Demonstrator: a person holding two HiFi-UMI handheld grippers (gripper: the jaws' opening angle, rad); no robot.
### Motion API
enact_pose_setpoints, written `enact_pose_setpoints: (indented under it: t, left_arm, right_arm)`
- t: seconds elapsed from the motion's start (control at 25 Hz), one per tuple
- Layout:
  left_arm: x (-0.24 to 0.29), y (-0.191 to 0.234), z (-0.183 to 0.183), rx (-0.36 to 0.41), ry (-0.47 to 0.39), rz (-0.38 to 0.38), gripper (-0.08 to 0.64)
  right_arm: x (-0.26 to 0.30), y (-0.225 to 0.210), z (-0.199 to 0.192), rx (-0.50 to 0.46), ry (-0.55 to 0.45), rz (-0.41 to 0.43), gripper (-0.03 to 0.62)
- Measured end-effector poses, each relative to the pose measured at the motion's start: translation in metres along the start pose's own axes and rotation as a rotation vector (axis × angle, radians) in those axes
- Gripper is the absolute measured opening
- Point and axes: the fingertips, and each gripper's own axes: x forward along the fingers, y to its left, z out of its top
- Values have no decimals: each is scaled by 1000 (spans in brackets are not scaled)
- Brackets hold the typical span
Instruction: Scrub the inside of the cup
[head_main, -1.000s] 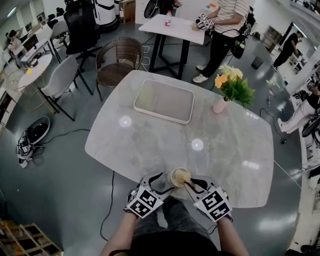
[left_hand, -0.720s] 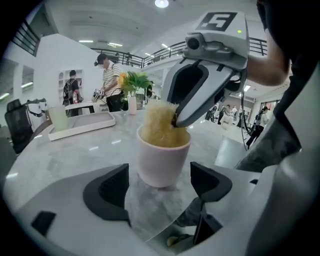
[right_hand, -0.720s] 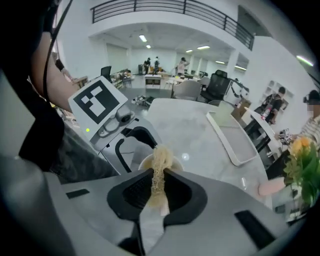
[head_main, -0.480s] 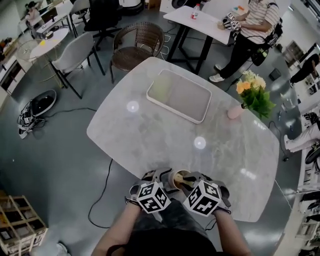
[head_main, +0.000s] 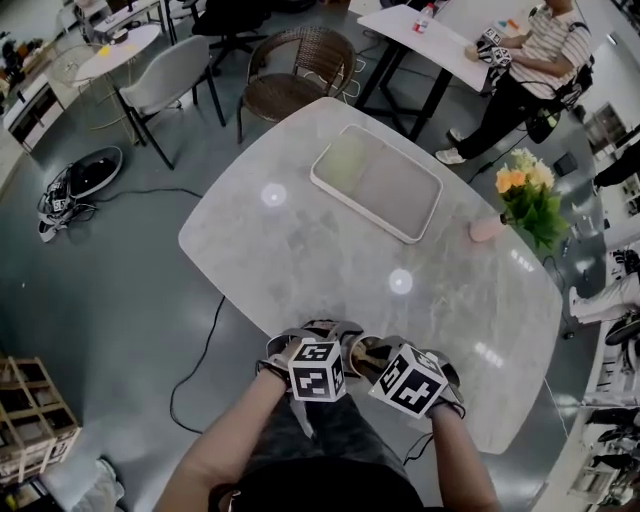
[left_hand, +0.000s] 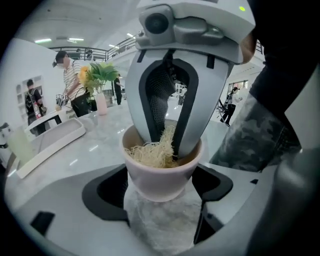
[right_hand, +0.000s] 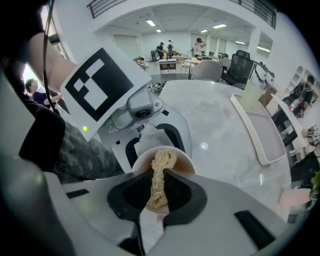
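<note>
A pale pink cup (left_hand: 160, 175) stands at the table's near edge on a crumpled white cloth or paper (left_hand: 160, 227). My left gripper (left_hand: 160, 192) straddles the cup. Its jaws have just been opening, and dark gaps show between its pads (left_hand: 102, 195) and the cup wall. From above, my right gripper (right_hand: 154, 187) reaches into the cup (right_hand: 185, 162), shut on a straw-coloured fibre scrubber (right_hand: 157, 175). The scrubber (left_hand: 150, 152) fills the cup's mouth. In the head view the marker cubes hide most of the cup (head_main: 362, 350), which sits between the left gripper (head_main: 330, 338) and the right gripper (head_main: 372, 355).
On the far side of the marble table (head_main: 300, 250) lies a white tray (head_main: 400, 195) with a pale green item (head_main: 345, 160). A pink vase of flowers (head_main: 490, 228) stands at the right. Chairs (head_main: 290, 70) and a person (head_main: 530, 60) are beyond the table. My trousers are close behind the grippers.
Both grippers have rolled and sunk toward the cup, so their cubes now cover most of it. The left jaws stand wider. The head view has swung.
</note>
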Motion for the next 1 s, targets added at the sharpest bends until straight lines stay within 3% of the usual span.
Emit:
enact_pose_setpoints:
  t: [0.2,0.4,0.52,0.68,0.8,1.0]
  left_arm:
    - [-2,1,-2,-96,-33,111,394]
    - [-9,-1,-6,-256,-45,297,396]
    - [-12,-2,-8,-360,-32,429,394]
    - [-11,-7,-8,-444,-7,561,394]
    - [-10,-9,-9,-457,0,575,394]
    - [-19,-16,-6,-385,6,572,393]
  right_arm:
    - [-13,2,3,157,-104,63,61]
    - [-30,1,10,264,-176,54,60]
    - [-32,1,11,267,-149,2,60]
    - [-21,1,4,188,-18,-91,61]
    - [-9,0,-1,130,62,-137,60]
    - [3,5,2,112,66,-120,61]
